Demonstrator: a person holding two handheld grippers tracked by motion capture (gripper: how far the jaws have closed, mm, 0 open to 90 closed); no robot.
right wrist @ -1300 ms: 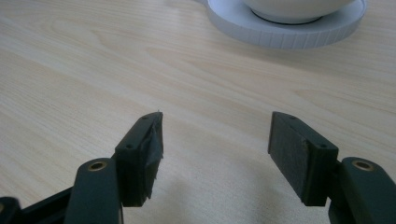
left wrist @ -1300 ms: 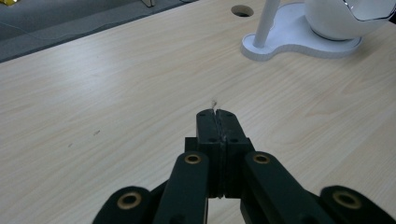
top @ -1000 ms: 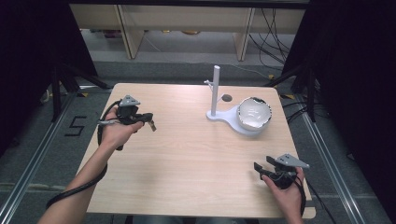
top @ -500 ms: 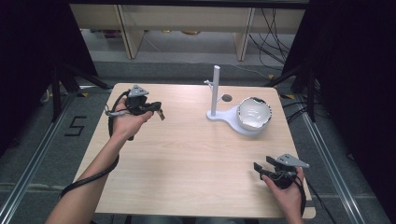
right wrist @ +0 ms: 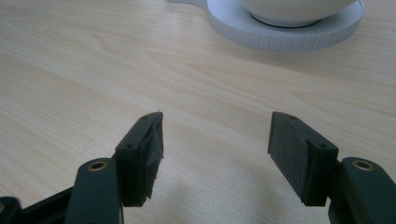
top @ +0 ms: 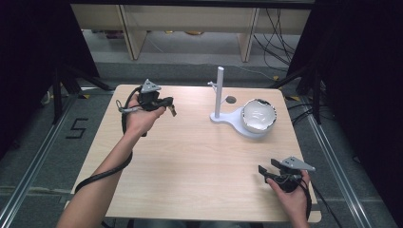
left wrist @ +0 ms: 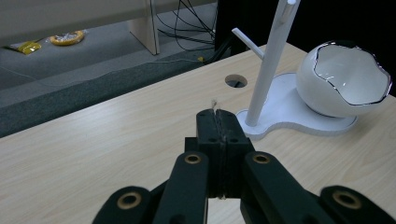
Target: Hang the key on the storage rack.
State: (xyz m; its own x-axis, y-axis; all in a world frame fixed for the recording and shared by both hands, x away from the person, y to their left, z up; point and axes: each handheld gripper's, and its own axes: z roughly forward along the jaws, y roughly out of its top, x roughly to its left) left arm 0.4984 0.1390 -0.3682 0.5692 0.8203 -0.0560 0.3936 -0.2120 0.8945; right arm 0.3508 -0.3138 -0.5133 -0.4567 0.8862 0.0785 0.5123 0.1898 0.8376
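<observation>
The table carries a white stand with a broken-edged white bowl on its base. The stand rises ahead of the left hand-held gripper, slightly to its right, and the bowl sits beyond it. That hand-held gripper is clenched, its 2 jaws pressed together on nothing. The right hand-held gripper is released, jaws spread wide just above bare table, with the bowl well ahead.

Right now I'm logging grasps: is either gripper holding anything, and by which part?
The left gripper is shut with a thin, thread-like wisp at its tip; what it is can't be told. The right gripper is open and empty.
</observation>
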